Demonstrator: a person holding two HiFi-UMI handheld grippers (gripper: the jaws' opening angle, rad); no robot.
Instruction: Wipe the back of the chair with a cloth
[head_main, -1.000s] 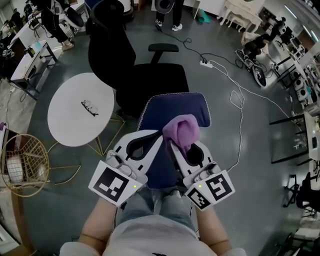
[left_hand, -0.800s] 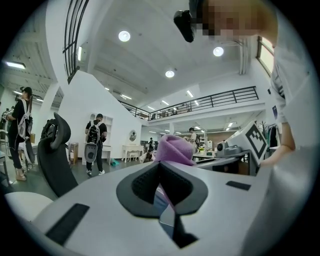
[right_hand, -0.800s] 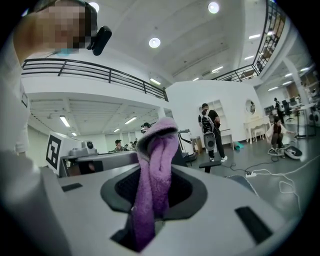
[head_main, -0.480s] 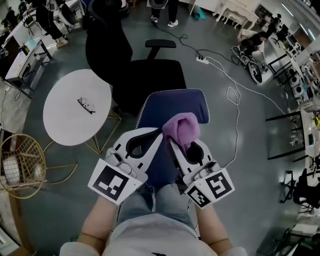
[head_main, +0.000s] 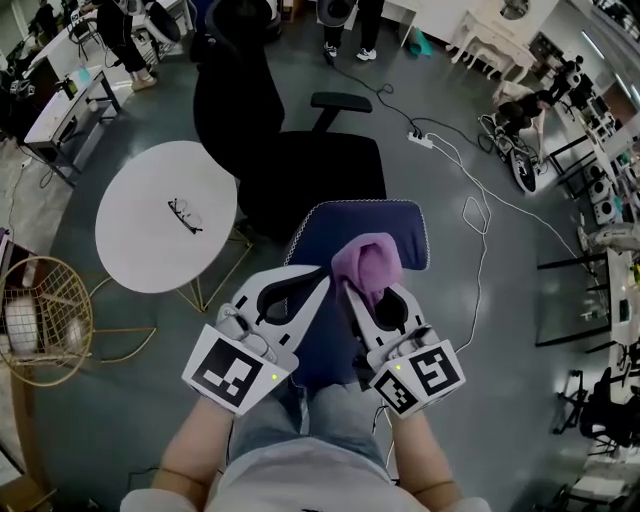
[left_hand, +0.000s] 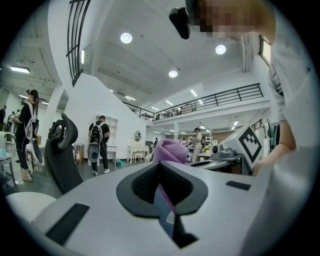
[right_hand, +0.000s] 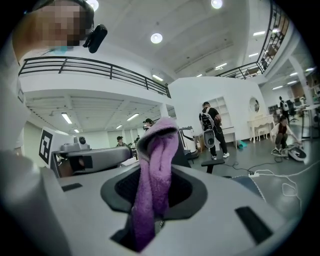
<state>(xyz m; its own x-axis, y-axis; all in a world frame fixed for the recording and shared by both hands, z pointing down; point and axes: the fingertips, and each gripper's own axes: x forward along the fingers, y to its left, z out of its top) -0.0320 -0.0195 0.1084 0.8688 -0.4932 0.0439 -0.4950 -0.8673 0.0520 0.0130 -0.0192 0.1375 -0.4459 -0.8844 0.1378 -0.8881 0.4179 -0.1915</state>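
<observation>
We hold the purple cloth (head_main: 366, 262) clamped in our right gripper (head_main: 350, 292), just over the blue chair back (head_main: 392, 226), while our left gripper (head_main: 320, 278) beside it has its jaws together, seemingly on nothing.

White round table (head_main: 150, 250), glasses (head_main: 186, 214), wire basket (head_main: 70, 290)

The cloth (head_main: 366, 262) is lilac-purple against the navy chair back (head_main: 395, 225), whose rim carries a white dotted trim. The left gripper (head_main: 320, 278) and right gripper (head_main: 350, 290) are white with black pads, each bearing black-and-white square markers. At twelve o'clock stands a black office chair (head_main: 300, 165), and at ten o'clock a white round table (head_main: 150, 230) on gold legs, over a grey floor (head_main: 470, 300).
</observation>
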